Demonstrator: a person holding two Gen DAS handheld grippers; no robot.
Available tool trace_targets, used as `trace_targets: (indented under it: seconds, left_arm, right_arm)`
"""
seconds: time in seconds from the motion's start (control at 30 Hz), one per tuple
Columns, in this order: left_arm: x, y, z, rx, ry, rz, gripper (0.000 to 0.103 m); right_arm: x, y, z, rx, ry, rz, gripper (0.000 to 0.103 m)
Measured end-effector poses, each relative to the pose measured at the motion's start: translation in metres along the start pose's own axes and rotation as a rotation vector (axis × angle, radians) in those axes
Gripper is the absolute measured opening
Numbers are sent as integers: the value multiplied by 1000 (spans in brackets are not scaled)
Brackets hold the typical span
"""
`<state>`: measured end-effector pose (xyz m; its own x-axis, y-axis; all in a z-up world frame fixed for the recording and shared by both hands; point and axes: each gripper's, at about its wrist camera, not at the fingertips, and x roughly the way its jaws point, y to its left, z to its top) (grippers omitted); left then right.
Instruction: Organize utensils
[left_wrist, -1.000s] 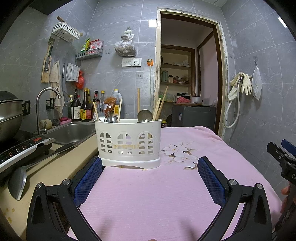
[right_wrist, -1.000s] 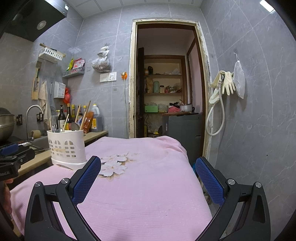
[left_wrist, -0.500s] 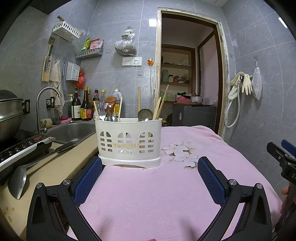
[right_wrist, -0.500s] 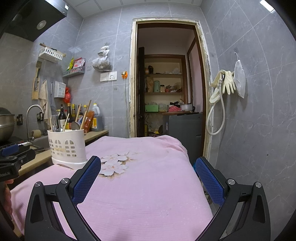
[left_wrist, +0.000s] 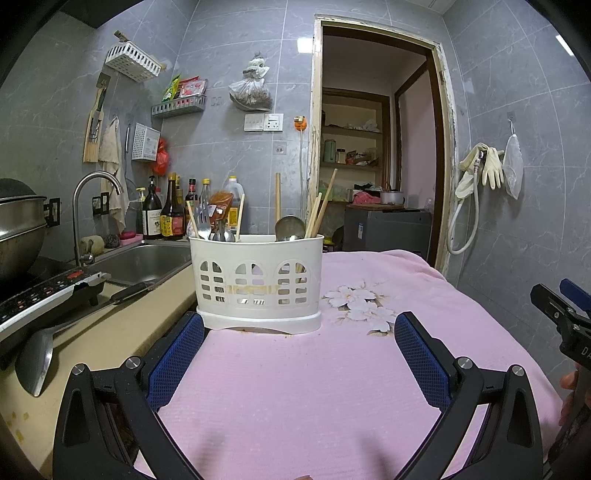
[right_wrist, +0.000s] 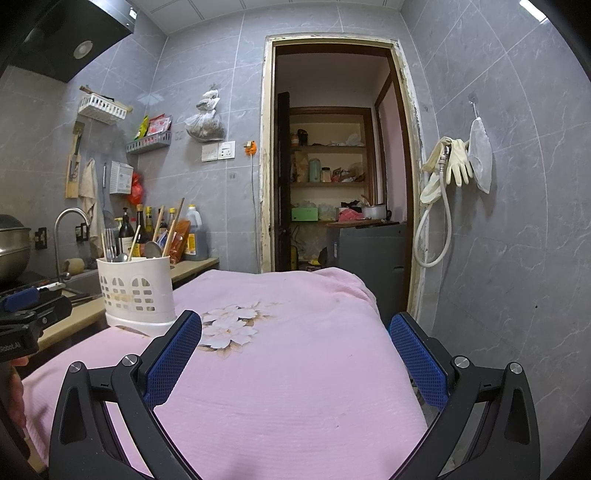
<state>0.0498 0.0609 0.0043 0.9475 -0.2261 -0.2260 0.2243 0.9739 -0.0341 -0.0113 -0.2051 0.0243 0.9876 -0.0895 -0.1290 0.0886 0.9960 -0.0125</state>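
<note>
Grey-tiled kitchen, doorway at the back opening onto shelves. Pink cloth (left_wrist: 332, 387) with a white flower print covers the work surface. White utensil caddy (left_wrist: 256, 282) stands upright on the cloth at its left edge, beside the beige counter (left_wrist: 122, 332) and steel sink (left_wrist: 144, 262); it holds chopsticks (left_wrist: 320, 208), a ladle (left_wrist: 290, 228), and a fork and spoons (left_wrist: 216, 230) at its left end. Worn yellowish strip across the caddy front, lettering not legible. Sauce bottles (left_wrist: 162, 210) line the wall behind the sink; labels too small to read. Spatula (left_wrist: 35, 363) lies on the counter by the stove. Left gripper (left_wrist: 297, 354) spread wide, nothing between its blue pads, just short of the caddy base. Right gripper (right_wrist: 295, 354) likewise spread and empty over the cloth, caddy well to its left. Partial white lettering shows on the left gripper's body in the right wrist view, unreadable in full.
</note>
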Motion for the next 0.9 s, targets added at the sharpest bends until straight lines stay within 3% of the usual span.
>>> trace_targets:
  seconds: [0.9]
  left_arm:
    - [-2,-2,-6,-18,0,6,101]
  right_arm:
    - [1,10,-2,-1,7,5,103]
